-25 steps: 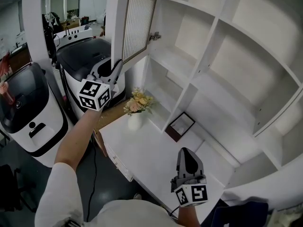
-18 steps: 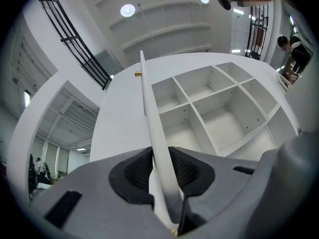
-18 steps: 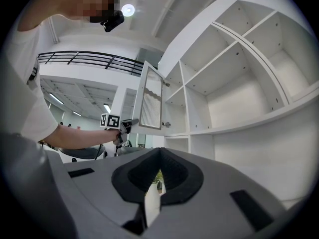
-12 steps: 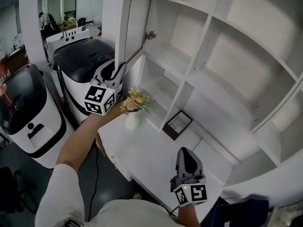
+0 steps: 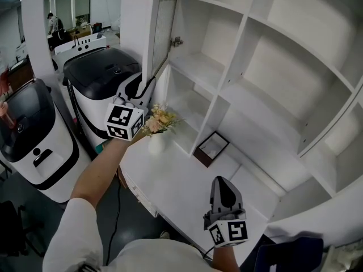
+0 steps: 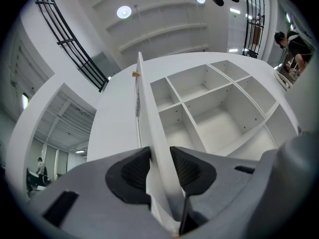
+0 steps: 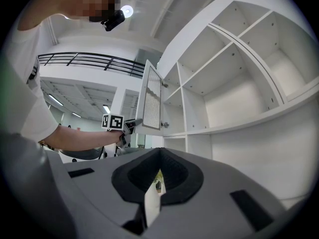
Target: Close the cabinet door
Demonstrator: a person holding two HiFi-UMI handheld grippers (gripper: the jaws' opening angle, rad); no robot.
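Head view, nearest first: right gripper (image 5: pixel 222 181) low over the white tabletop (image 5: pixel 170 177), idle. Seen in the right gripper view, fingers pressed together at the tips, nothing held.

Farther on, a vase of flowers (image 5: pixel 160 126) and a small picture frame (image 5: pixel 211 149) at the foot of the shelves. The vase sits just beside the left gripper (image 5: pixel 146 86).

That gripper is raised at the end of an outstretched arm, at the bottom corner of the cabinet door (image 5: pixel 164 27). Left gripper view: door edge between the pads (image 6: pixel 132 171), one pad against each face. A light pinch, jaws just now easing wider yet not clear of the panel.

Beyond, the door wide open, standing out from the cabinet (image 5: pixel 249 78) on its hinge (image 5: pixel 177 41). Compartments behind fully exposed, all empty.

Step in hand, by judgement: swinging the door shut, with most of the arc still to go.

Next move calls for:
- carrying the free edge round the hinge toward the shelf front;
- keeping the pinch loose enough for the panel to pivot between the pads;
- slipping the inner finger out before the gap at the frame closes on it.

A final push from the outer face probably needed.
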